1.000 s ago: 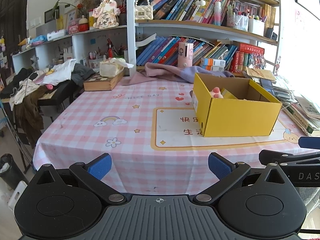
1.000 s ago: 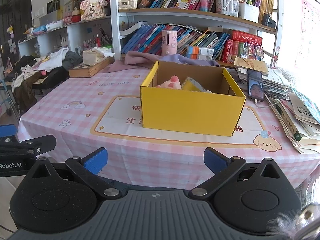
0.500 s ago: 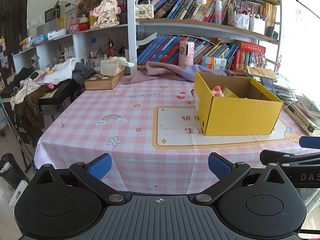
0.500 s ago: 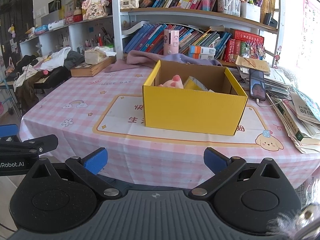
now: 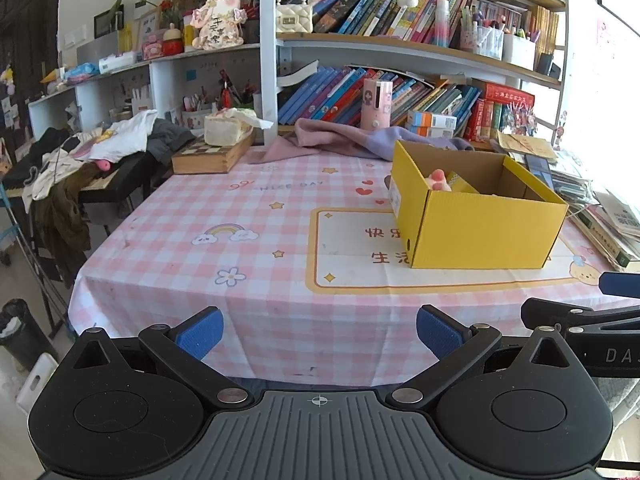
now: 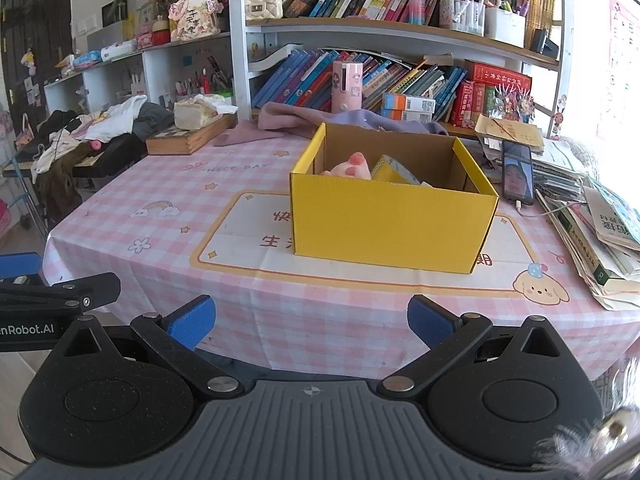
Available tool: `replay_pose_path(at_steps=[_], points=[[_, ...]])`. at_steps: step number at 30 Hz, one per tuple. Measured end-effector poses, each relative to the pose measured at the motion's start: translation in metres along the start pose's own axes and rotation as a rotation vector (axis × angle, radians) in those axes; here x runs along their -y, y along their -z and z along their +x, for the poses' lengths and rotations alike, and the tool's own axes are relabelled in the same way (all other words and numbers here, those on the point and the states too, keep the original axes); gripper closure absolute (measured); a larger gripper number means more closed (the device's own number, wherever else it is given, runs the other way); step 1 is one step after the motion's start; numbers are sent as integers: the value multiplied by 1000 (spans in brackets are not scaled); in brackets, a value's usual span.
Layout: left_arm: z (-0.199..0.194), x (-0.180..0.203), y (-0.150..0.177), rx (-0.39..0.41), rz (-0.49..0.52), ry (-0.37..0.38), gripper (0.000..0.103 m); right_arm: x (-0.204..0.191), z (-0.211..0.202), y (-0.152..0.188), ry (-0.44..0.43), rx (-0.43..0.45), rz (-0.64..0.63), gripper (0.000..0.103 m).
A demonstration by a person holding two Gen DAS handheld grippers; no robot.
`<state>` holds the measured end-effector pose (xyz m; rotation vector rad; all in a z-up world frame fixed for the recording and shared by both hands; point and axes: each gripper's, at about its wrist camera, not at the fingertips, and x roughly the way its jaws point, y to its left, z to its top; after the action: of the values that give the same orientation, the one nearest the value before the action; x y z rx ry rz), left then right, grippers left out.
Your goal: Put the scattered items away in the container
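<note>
Each camera sits behind its own claw, off the near edge of the surface, facing the bookshelves. The left claw views from further left than the right claw. Both share the yellow box.

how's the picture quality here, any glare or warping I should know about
Left wrist view: window light blows out the right edge, past the yellow box; fisheye bends the shelves. Right wrist view: same glare at the right edge, and a blurred fuzzy thing in the bottom right corner.
</note>
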<state>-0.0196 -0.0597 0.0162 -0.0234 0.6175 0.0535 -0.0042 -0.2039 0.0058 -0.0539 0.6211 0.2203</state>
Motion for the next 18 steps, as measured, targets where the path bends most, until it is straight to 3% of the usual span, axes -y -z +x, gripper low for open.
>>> replay_pose_path(at_steps=[18], points=[[1, 2, 0, -1, 2, -4, 0, -1, 2, 0, -2, -9, -2, 0]])
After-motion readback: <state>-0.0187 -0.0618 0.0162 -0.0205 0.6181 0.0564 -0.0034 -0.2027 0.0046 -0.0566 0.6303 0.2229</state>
